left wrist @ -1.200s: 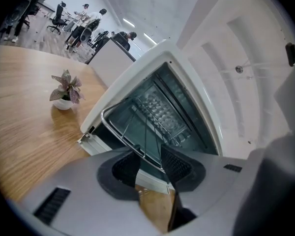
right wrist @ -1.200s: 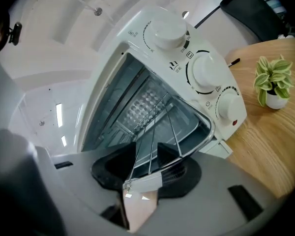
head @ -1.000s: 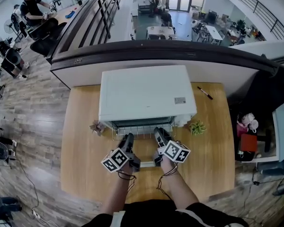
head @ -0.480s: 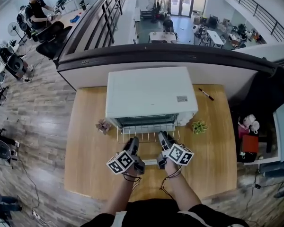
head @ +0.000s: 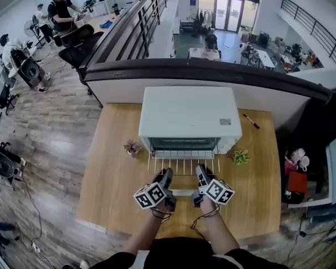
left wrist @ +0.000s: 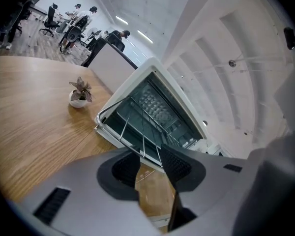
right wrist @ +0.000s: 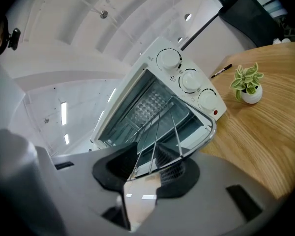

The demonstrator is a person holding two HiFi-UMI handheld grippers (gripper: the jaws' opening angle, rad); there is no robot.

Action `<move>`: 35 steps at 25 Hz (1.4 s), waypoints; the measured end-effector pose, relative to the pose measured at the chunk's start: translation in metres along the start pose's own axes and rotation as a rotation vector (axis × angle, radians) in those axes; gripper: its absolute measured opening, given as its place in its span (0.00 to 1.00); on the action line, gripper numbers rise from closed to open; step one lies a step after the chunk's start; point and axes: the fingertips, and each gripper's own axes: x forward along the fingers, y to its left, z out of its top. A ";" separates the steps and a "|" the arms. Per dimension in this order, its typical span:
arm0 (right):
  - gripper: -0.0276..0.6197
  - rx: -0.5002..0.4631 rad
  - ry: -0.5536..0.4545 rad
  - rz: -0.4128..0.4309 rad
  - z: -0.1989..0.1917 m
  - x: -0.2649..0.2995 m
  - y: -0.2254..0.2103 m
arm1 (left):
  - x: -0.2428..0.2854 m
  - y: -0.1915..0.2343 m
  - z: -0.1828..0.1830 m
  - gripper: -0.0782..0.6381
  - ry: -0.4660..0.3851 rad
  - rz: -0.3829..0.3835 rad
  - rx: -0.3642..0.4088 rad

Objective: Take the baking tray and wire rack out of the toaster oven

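White toaster oven (head: 189,114), silvery wire rack (head: 183,166) — light-brown wood-grain table (head: 109,189); green, pale-striped plant (right wrist: 246,80) in white pot (right wrist: 250,96).

In the head view the top of the toaster oven (head: 189,114) conceals its chamber, and the near edge of the wire rack (head: 182,166) lies covered beneath the left claw (head: 167,174) and right claw (head: 200,171). The label (head: 225,121) on the oven top is too small to read. A baking tray cannot be distinguished inside the dim chamber in either gripper view.

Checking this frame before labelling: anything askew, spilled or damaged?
Nothing stands out. The wire rack juts partway out of the toaster oven, its front edge held by the left gripper and right gripper.
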 end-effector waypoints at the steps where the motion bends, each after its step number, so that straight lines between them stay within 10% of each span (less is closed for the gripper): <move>1: 0.23 -0.006 -0.004 0.004 -0.001 -0.002 0.001 | -0.003 -0.001 0.000 0.31 0.000 -0.003 0.007; 35: 0.24 -0.089 0.004 0.003 -0.051 -0.063 0.043 | -0.086 0.003 -0.021 0.31 0.023 -0.038 0.023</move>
